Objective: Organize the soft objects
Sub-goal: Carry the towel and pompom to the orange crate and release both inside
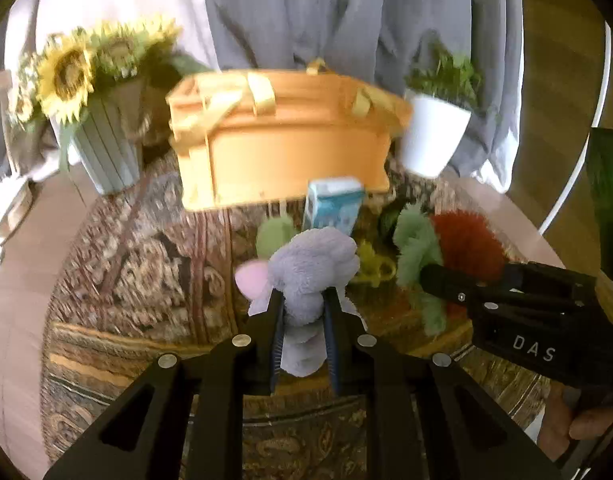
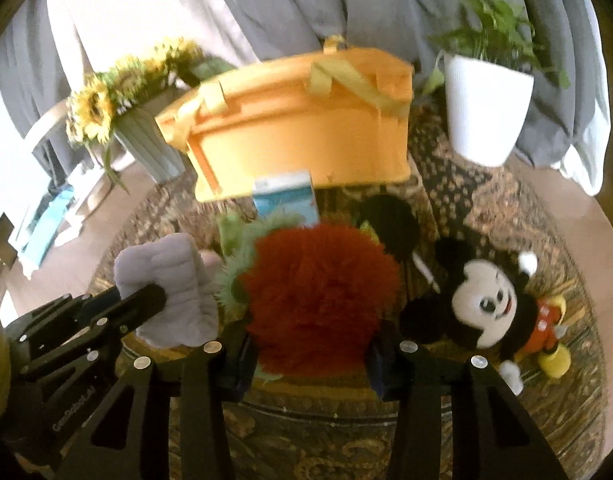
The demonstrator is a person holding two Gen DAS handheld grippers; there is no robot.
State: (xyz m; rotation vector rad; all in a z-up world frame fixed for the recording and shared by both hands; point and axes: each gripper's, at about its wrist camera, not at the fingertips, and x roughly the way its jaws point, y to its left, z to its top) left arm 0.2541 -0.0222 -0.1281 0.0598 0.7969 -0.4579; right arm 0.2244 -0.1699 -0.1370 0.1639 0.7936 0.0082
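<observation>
Left fingers (image 1: 304, 320): pinching my grey plush (image 1: 310, 272).
Right fingers (image 2: 312, 354): squeezing red fluffy toy (image 2: 318, 292) (green fringe).
Next: lift both clear, toward orange basket (image 1: 282, 148) ahead.

Bright backlight behind curtains (image 1: 346, 12); motion blur throughout; fisheye edges dark, warped.

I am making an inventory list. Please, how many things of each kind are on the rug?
Soft toys: 3, grey plush, red-green plush, mouse doll
Plant pots: 2, sunflowers, white pot
Orange basket: 1
Blue carton: 1
Total: 7
</observation>
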